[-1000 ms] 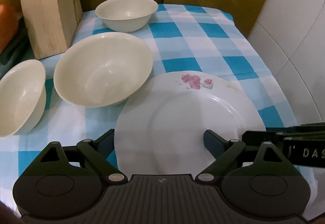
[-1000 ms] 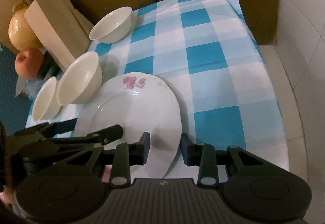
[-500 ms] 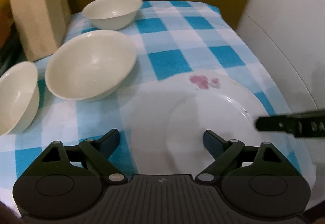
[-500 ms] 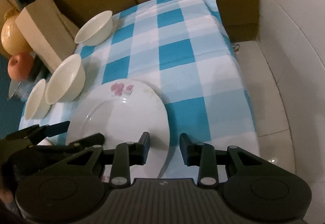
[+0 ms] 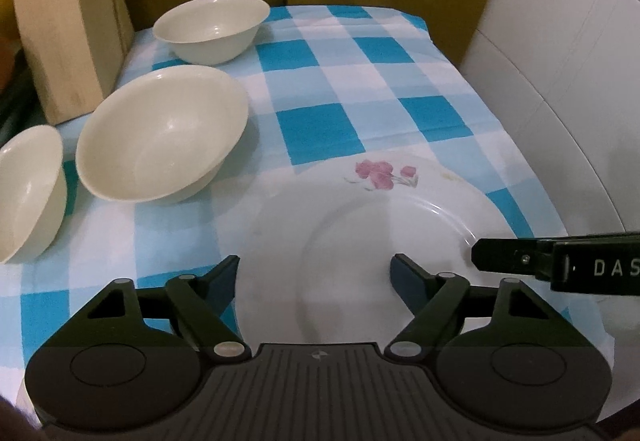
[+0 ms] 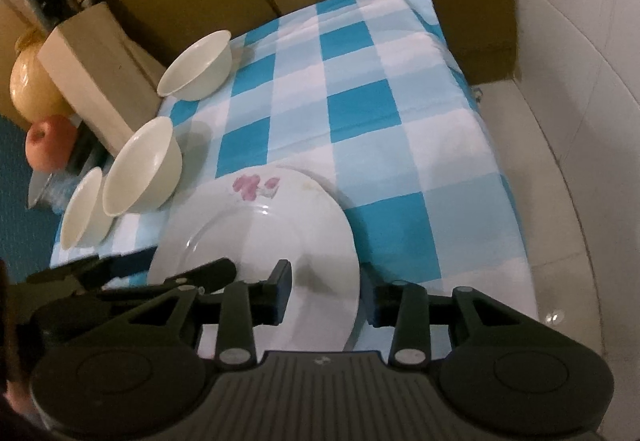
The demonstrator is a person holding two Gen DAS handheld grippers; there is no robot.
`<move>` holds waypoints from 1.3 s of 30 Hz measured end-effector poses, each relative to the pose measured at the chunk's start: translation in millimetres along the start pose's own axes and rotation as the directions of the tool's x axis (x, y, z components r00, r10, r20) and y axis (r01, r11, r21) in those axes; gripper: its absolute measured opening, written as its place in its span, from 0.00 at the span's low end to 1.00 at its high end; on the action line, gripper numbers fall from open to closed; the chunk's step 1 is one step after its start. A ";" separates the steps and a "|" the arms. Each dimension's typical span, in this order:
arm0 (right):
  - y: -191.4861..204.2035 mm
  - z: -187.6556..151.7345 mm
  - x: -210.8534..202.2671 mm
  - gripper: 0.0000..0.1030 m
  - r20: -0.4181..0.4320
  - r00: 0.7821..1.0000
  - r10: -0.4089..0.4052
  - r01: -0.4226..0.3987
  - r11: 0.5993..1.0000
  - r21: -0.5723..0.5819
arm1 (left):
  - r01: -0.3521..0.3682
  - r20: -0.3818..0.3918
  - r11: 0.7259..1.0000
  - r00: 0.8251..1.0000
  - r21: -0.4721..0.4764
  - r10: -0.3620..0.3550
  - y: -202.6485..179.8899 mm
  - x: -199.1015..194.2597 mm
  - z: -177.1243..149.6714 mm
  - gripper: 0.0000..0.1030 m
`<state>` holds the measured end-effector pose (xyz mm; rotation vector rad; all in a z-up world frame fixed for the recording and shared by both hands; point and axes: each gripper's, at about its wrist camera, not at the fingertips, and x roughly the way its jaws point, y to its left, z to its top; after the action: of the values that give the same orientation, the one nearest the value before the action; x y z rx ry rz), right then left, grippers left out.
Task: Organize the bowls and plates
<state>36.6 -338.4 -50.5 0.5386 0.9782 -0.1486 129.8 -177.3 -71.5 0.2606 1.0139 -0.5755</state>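
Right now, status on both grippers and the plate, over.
Left gripper open over plate. Right gripper jaws astride plate's right rim, not visibly clamped. Large bowl just left of plate.

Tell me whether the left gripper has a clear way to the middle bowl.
Probably yes. The left gripper is open over the floral plate, and only bare checked cloth lies between it and the middle bowl, ahead to its left.

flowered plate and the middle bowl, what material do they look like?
Flowered plate: likely glazed ceramic or porcelain; glossy white, sharp highlights along the inner ring, printed pink flowers. Melamine can't be ruled out.
Middle bowl: cream, smooth and glossy with soft highlights inside, rim looks thick; glazed ceramic or stoneware by the look, though plastic is possible.
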 end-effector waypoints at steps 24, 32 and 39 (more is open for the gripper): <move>11.7 8.4 -19.2 0.31 0.048 0.998 0.033 -0.033 0.999 -0.012 | -0.027 0.076 1.000 0.997 -0.013 0.028 0.4 -28.3 6.5 0.78; 20.7 8.9 -21.7 0.31 0.044 0.997 0.062 -0.061 0.998 -0.025 | -0.035 0.084 0.999 0.996 -0.038 0.038 9.8 -39.7 6.5 0.79; 33.0 7.7 -22.4 0.31 0.037 0.995 0.091 -0.090 0.995 -0.035 | -0.054 0.096 0.997 0.994 -0.054 0.059 21.7 -53.5 0.0 0.79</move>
<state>41.6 -316.5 -16.6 0.5466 0.9157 -0.0613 120.8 -141.8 -26.9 0.2133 0.9227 -0.5060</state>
